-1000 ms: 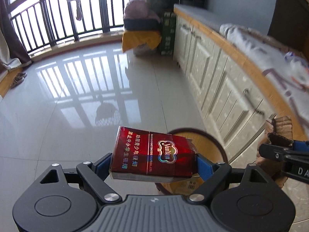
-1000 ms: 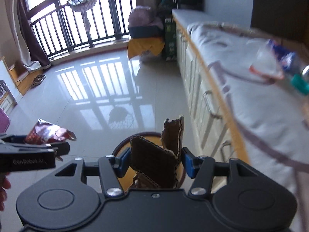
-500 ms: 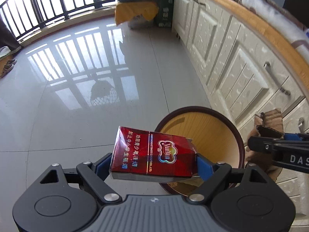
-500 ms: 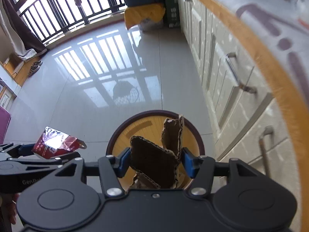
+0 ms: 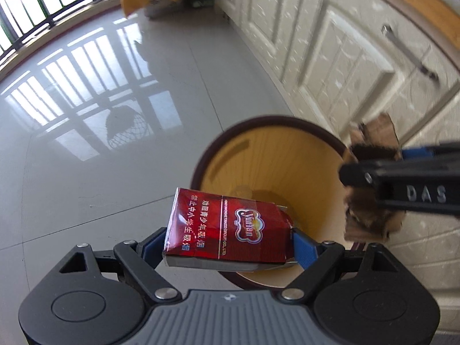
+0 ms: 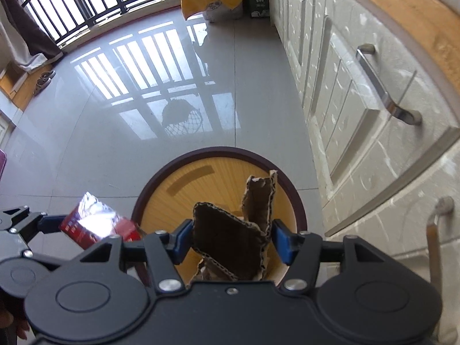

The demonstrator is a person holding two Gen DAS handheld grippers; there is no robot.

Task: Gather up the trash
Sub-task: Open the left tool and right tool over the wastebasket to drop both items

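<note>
Under me is a glossy pale tiled floor (image 6: 86, 132) that mirrors the dark balcony railing (image 6: 95, 8), and a run of white cabinet doors (image 6: 353, 109) with metal handles under a wooden counter edge lines my right side. A round bin (image 5: 276, 155) with a dark rim and yellow wooden inside stands on the tiles just beside those cabinets. A second ago I saw the whole room and only a slice of the bin; now both my tools look steeply down and the bin's mouth fills the middle of each view. My left gripper (image 5: 230, 241) clamps a red cigarette pack (image 5: 227, 227) across its width, over the near rim of the bin. My right gripper (image 6: 230, 240) has a torn piece of brown cardboard (image 6: 230, 238) between its blue pads over the bin's opening; its jaws have just been opening, and a slight gap shows at the right pad.
</note>
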